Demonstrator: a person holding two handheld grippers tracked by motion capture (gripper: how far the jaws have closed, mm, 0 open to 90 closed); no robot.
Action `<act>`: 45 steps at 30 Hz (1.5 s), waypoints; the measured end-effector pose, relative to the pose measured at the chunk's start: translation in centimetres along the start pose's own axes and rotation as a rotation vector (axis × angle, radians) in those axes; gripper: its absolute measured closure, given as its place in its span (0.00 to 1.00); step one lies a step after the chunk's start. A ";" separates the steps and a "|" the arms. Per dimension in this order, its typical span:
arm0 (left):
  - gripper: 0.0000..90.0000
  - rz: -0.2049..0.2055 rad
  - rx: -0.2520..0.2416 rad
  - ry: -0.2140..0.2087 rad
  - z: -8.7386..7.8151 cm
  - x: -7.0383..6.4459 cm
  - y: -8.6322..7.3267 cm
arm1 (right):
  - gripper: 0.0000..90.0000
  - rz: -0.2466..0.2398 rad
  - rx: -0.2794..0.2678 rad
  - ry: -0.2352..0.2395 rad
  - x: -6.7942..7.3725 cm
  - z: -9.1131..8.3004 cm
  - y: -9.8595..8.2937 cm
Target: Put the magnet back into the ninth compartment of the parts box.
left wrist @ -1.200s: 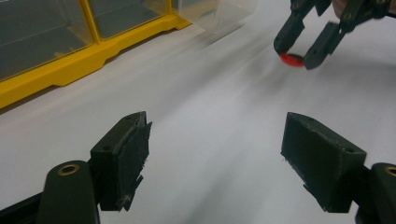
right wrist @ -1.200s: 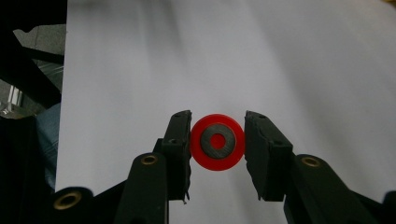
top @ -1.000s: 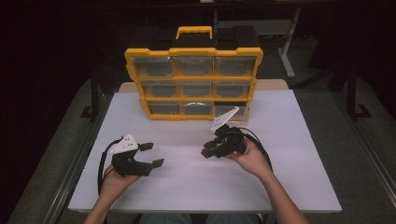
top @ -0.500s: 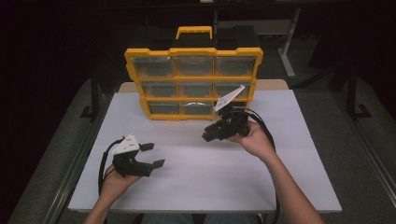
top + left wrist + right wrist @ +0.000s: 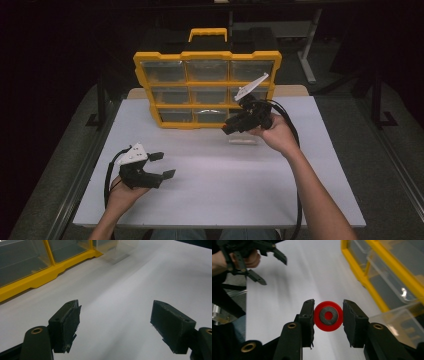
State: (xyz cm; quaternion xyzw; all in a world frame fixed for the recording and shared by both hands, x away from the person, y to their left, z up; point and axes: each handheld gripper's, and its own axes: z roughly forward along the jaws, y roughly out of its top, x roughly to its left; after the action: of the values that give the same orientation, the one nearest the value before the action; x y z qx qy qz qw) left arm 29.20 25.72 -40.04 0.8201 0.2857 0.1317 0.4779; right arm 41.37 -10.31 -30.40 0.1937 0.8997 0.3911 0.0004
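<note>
My right gripper [image 5: 328, 316] clamped a red disc [image 5: 328, 316] between its jaws, raised just before the yellow organizer [image 5: 206, 87], while my left gripper [image 5: 116, 325] gaped wide, empty, above the white table [image 5: 225, 175]

The high view looks forward and down over the whole table [image 5: 280, 200] from afar, while each gripper view rides close along its own jaws, all three sharing the yellow organizer [image 5: 206, 89] [image 5: 37, 277] [image 5: 372, 285].
</note>
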 end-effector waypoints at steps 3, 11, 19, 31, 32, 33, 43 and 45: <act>0.26 0.000 0.006 -0.003 0.0 -0.1 0.0 | 0.68 0.009 -0.003 -0.019 -0.7 -0.5 0.3; 0.26 0.006 0.005 -0.006 0.1 -0.2 0.0 | 0.68 0.045 0.008 -0.088 -2.5 -1.6 0.7; 0.26 0.010 0.013 -0.005 0.1 -0.1 0.0 | 0.68 0.138 0.008 -0.131 -3.9 -1.9 -0.3; 0.26 0.008 0.012 -0.002 0.1 0.0 0.0 | 0.68 0.191 0.035 -0.164 -5.3 -1.1 -1.7; 0.26 0.008 0.013 -0.001 0.1 0.0 0.0 | 0.68 0.199 0.035 -0.165 -5.3 -1.0 -1.8; 0.25 0.006 0.012 -0.001 0.0 -0.1 0.0 | 0.68 0.196 0.033 -0.166 -5.4 -1.0 -1.9; 0.25 0.006 0.013 -0.002 0.0 -0.1 0.0 | 0.68 0.211 0.043 -0.166 -5.9 -0.3 -2.6; 0.26 0.007 0.012 -0.002 0.0 -0.1 0.0 | 0.68 0.208 0.044 -0.166 -6.0 -0.1 -2.7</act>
State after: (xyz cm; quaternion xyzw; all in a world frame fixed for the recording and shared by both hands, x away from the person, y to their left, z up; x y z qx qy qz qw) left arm 29.14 25.67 -39.98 0.8241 0.2830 0.1308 0.4729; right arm 45.93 -14.14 -33.09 0.3177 0.8799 0.3519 0.0300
